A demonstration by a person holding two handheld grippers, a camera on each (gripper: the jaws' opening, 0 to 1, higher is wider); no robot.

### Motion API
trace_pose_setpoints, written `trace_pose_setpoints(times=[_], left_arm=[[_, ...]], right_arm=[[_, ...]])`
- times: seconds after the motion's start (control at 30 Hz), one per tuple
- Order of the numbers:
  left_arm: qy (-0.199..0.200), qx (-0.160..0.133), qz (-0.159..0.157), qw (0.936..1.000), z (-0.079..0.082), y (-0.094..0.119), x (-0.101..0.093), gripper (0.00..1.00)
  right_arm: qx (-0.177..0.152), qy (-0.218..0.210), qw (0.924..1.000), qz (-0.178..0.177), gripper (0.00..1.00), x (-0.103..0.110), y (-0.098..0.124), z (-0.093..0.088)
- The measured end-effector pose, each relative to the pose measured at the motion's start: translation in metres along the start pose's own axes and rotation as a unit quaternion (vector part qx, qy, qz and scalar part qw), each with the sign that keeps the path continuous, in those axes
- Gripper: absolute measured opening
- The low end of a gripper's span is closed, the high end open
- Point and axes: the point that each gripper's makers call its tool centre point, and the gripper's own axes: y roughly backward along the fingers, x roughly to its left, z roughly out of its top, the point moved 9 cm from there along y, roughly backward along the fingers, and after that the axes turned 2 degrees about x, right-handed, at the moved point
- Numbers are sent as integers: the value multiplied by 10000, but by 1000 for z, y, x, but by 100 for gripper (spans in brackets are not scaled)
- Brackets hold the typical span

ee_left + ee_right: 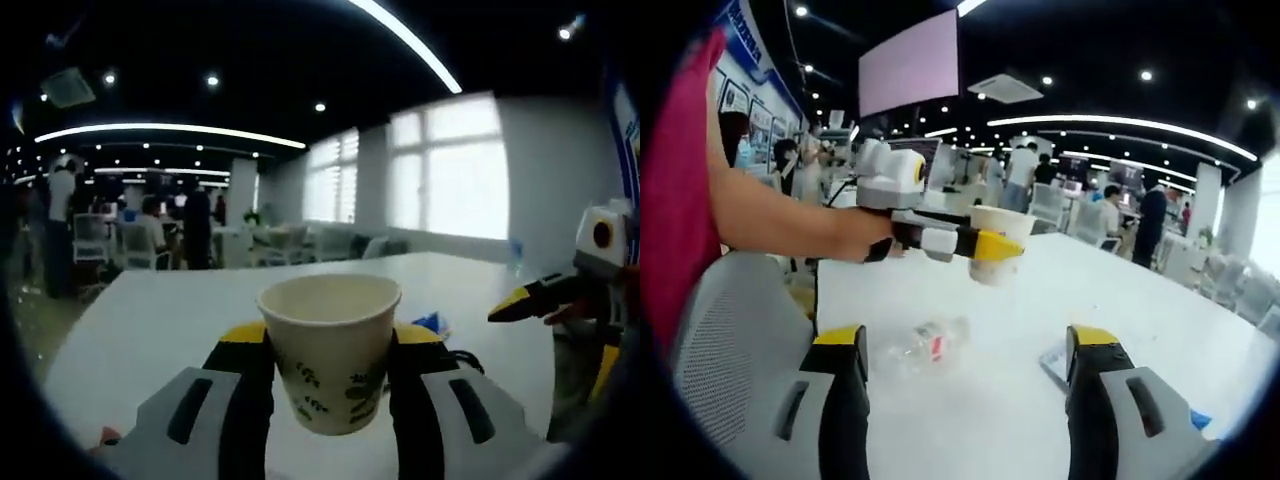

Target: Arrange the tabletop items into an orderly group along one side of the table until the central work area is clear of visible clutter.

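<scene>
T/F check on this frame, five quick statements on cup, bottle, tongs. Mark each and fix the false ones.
1. The left tongs are shut on the paper cup. True.
2. The paper cup lies on its side on the table. False: it is upright and held above the white table, as the right gripper view shows.
3. A clear plastic bottle lies on its side on the table. True.
4. The right tongs grip the bottle. False: their jaws stand wide apart with nothing between them; the bottle lies ahead of them.
5. The cup is plain white. False: it carries a dark green printed pattern.
</scene>
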Motion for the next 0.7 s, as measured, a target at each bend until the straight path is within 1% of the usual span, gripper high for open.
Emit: trace_pose_setpoints(times=[0.1,0.27,0.33,0.43,0.5,0.57,0.7], left_arm=[[-127,34,40,9999,-9,-11,5,42],[-153,49,125,9998,-20,-25,15,42],[-170,104,188,9996,-28,-34,21,42],[-120,119,211,9996,-36,-41,26,42],[-192,139,234,9994,-45,-48,32,42],[-127,215,331,9991,-53,-52,39,42],[-86,198,454,9987,-62,-62,47,42]], right_arm=[[-11,-39,10000,-17,81,-1,0,-2],[51,-76,10000,3,81,-2,-3,-7],[92,-117,9999,10,81,-3,-5,-10],[131,-150,9998,20,80,-5,-7,-13],[147,-163,9998,15,80,-5,-8,-14],[175,-189,9997,27,80,-6,-10,-17],[243,-237,9994,50,80,-7,-14,-23]])
